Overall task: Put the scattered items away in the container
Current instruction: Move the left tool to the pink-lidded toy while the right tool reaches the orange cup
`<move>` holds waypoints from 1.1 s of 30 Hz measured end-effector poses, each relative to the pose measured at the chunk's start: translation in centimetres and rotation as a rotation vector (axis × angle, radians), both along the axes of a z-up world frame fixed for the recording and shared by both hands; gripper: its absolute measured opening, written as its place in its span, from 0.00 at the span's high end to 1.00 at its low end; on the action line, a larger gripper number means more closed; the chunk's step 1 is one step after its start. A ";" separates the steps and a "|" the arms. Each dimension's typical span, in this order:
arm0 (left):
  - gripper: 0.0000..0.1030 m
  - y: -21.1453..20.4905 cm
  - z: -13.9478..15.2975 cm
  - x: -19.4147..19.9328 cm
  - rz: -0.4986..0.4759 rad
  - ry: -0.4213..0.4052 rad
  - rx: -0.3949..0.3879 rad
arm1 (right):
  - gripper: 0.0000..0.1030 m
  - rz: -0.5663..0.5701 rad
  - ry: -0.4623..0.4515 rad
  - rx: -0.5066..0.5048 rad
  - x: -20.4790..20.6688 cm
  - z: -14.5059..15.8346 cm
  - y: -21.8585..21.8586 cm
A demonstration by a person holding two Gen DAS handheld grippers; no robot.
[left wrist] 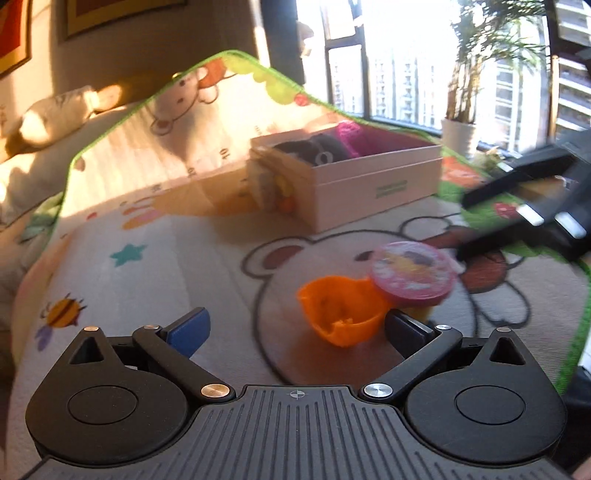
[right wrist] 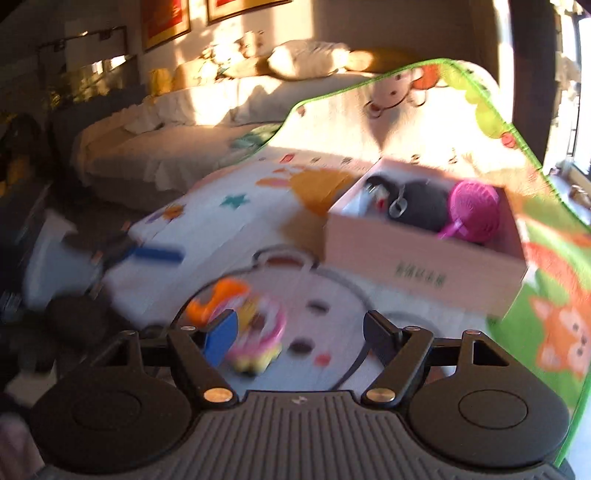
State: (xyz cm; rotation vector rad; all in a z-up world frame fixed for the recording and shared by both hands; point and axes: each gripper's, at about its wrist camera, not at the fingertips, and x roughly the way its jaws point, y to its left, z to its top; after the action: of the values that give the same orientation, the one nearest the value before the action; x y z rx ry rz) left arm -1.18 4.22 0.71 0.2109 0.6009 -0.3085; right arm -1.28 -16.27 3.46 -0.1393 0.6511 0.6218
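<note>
Cartoon mat: jelly cup beyond open left tool.

Low sun pours through a tall window beside a potted palm, gilding the bed, its pillows and framed pictures on the wall.

Pink open box on mat holding toys, orange shell touching pink-lidded cup nearby

The left gripper is pointing downward with its jaws spread wide and nothing between them, while the right gripper is also tilting down, jaws parted and gripping nothing.
</note>
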 end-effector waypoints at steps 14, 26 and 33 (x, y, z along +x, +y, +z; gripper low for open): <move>0.00 3.2 0.2 0.2 0.156 0.049 0.040 | 0.33 -0.109 -0.122 -0.192 1.1 -3.6 3.7; 0.00 7.5 1.7 -0.2 0.279 0.050 -0.121 | 0.32 0.108 -0.157 -0.044 -4.0 -1.1 5.9; 0.00 10.1 3.6 -1.0 0.336 -0.019 -0.237 | 0.24 0.091 -0.137 -0.135 -1.2 -2.5 11.4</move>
State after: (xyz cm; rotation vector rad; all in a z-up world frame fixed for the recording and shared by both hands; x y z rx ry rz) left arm -2.19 14.32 4.31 -0.1156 0.5655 -0.0510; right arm -2.48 -4.88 0.94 -0.3360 0.5560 0.6493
